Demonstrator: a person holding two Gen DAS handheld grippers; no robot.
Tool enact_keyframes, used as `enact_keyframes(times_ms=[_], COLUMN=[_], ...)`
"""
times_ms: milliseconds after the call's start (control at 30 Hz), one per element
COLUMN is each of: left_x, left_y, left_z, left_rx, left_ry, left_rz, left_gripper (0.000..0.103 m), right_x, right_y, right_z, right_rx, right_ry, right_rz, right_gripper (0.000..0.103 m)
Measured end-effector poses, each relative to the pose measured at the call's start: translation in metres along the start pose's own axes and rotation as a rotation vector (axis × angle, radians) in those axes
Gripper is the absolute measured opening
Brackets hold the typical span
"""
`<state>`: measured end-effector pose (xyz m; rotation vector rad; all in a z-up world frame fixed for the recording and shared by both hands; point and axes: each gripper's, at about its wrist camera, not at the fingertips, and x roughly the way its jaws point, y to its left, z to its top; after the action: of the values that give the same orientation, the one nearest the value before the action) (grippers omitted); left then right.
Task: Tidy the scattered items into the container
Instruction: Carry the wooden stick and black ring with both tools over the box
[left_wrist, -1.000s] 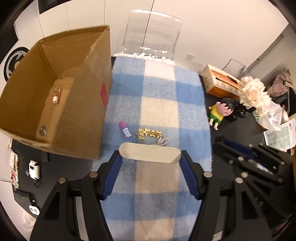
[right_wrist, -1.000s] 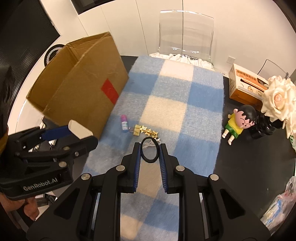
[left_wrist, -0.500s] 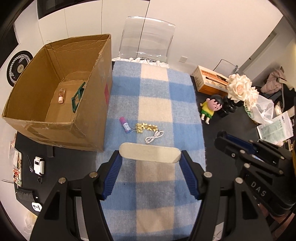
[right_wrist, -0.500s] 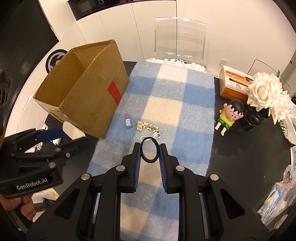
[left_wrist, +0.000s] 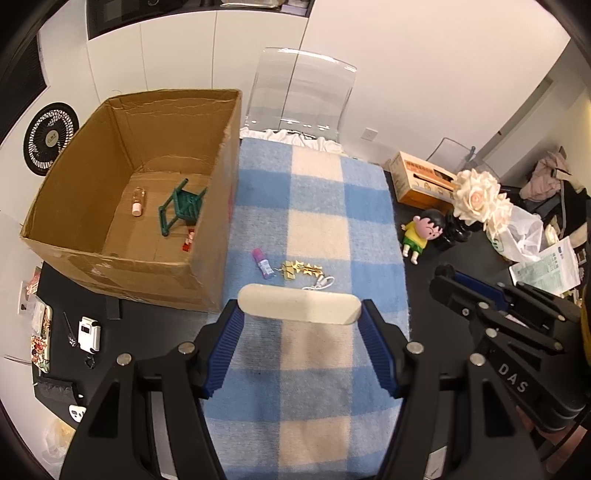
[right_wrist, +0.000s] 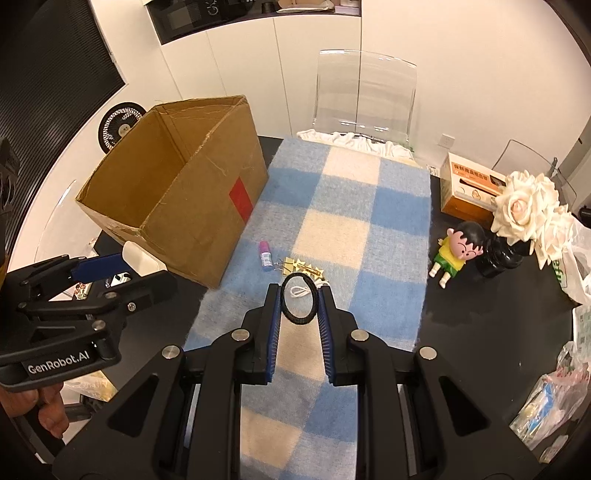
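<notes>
Your left gripper (left_wrist: 299, 317) clamps a light, stiff cream bar (left_wrist: 299, 309) endwise; your right gripper (right_wrist: 298, 306) pinches a springy black ring (right_wrist: 298, 304), with the box (right_wrist: 207, 206) at ten o'clock.

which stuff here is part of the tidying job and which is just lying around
Job: cardboard box, cream oval case held by left hand-held gripper, black ring held by right hand-held gripper, purple tube, gold clips, white cord.
Lying about: doll, roses, orange box.

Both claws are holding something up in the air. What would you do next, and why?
Probably carry the left gripper with its cream oval piece over the open cardboard box and drop it: the box is on that side, and other items already lie inside.
</notes>
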<state>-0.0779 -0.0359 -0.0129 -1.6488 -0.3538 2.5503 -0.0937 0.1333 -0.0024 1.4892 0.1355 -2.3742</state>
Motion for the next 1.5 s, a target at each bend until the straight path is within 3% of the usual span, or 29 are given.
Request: enact_keyframes(times_ms=[867,1500], left_x=[-0.047,-0.047], left_y=[0.082,0.148], left_z=[0.022,0.05], left_rx=[-0.106,-0.197], left_ry=[-0.084,-0.1], left_rz=[0.078,0.106], left_gripper=[0.063,0.063], right_x=[0.005,0.038], right_y=[0.088,0.151], right_z=[0.051,0.103], right_rx=[-0.158,-0.268], right_ry=[-0.036,-0.033], right_rz=[0.074,0.126], right_gripper=[0.02,0.02])
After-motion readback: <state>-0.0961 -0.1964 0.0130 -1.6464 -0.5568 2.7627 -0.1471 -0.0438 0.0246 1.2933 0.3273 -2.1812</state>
